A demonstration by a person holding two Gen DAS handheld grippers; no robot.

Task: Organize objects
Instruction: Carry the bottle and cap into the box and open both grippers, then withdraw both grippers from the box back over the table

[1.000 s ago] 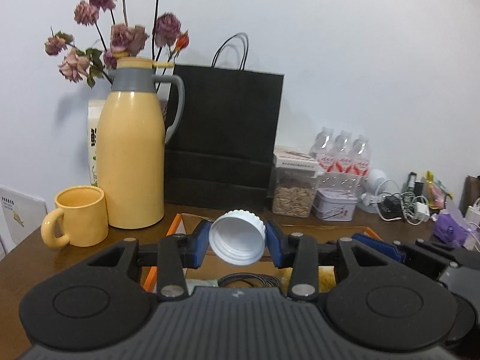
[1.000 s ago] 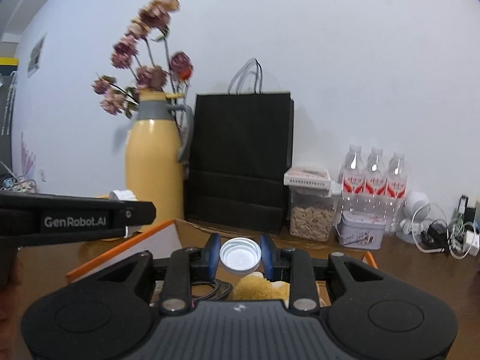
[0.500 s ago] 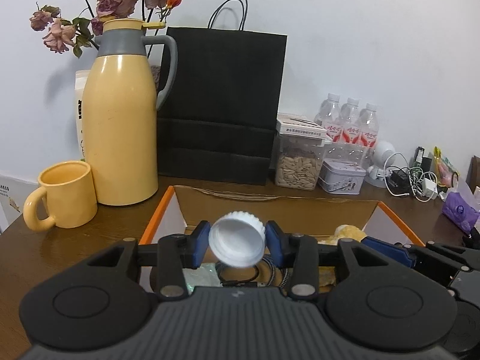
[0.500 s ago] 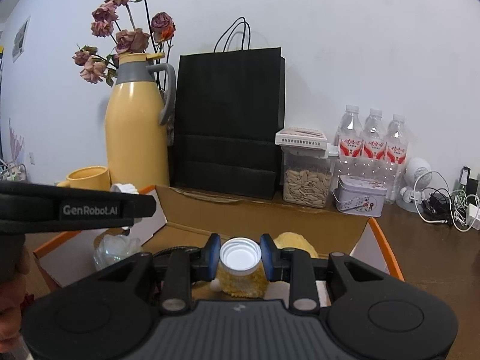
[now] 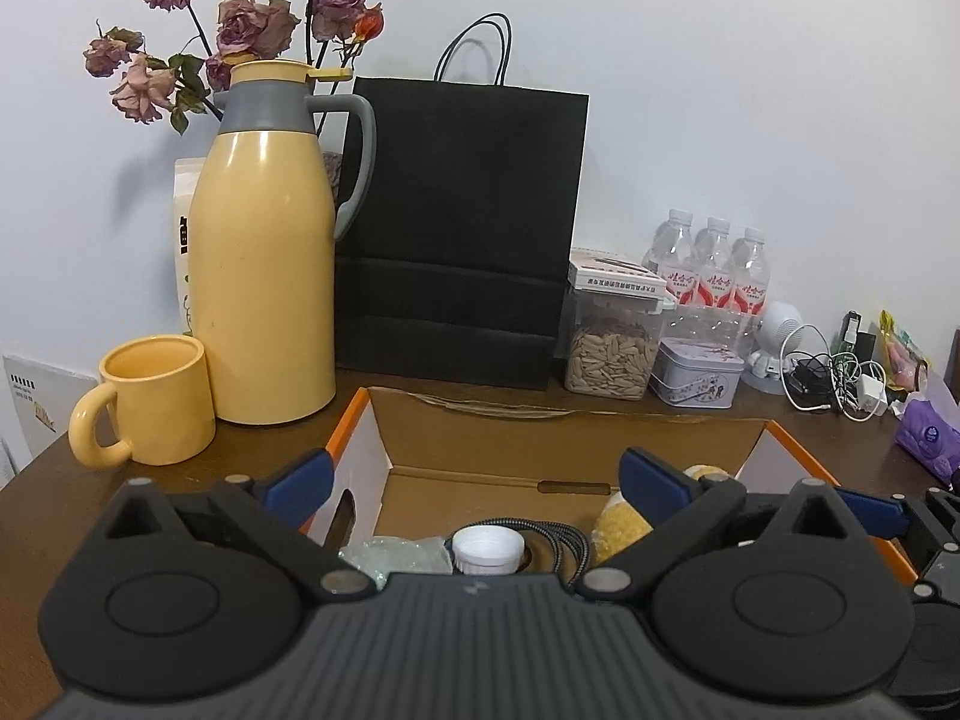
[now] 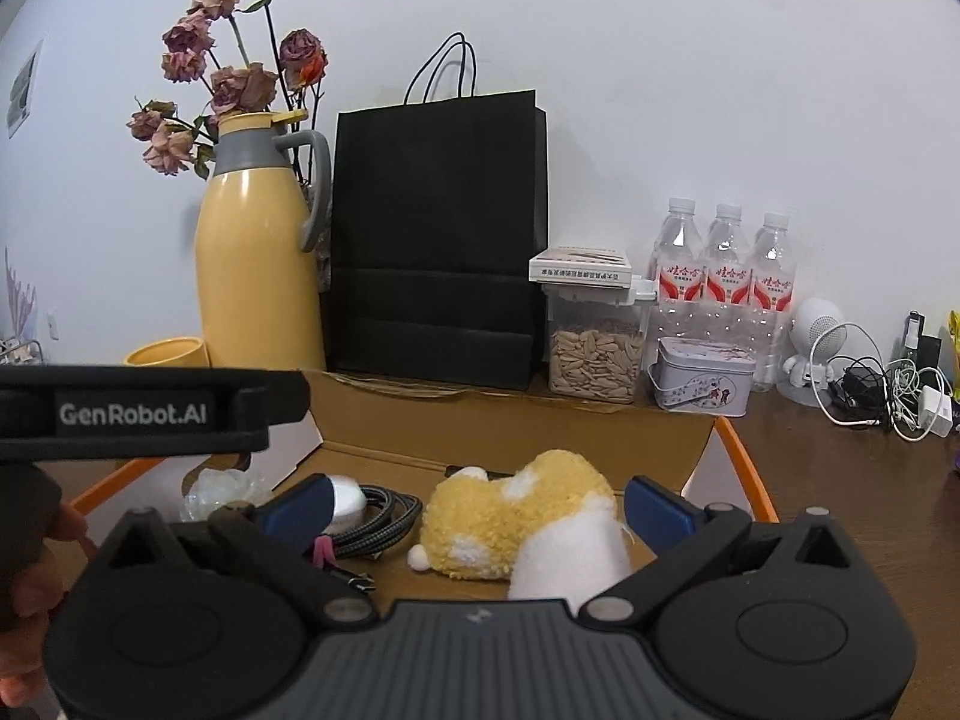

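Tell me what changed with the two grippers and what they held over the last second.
Both let go: the left gripper opened and its white cap now lies in the cardboard box; the right gripper opened too, its jar no longer visible. Both cameras now look down into the box. Thermos and black bag stayed put.

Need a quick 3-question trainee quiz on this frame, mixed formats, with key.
1. True or false: the left gripper grips the white cap.
2. The plush toy lies: A) in the cardboard box B) in the mug C) on the tin.
3. Fill in: the right gripper is ___.

Key: 1 false; 2 A; 3 open.
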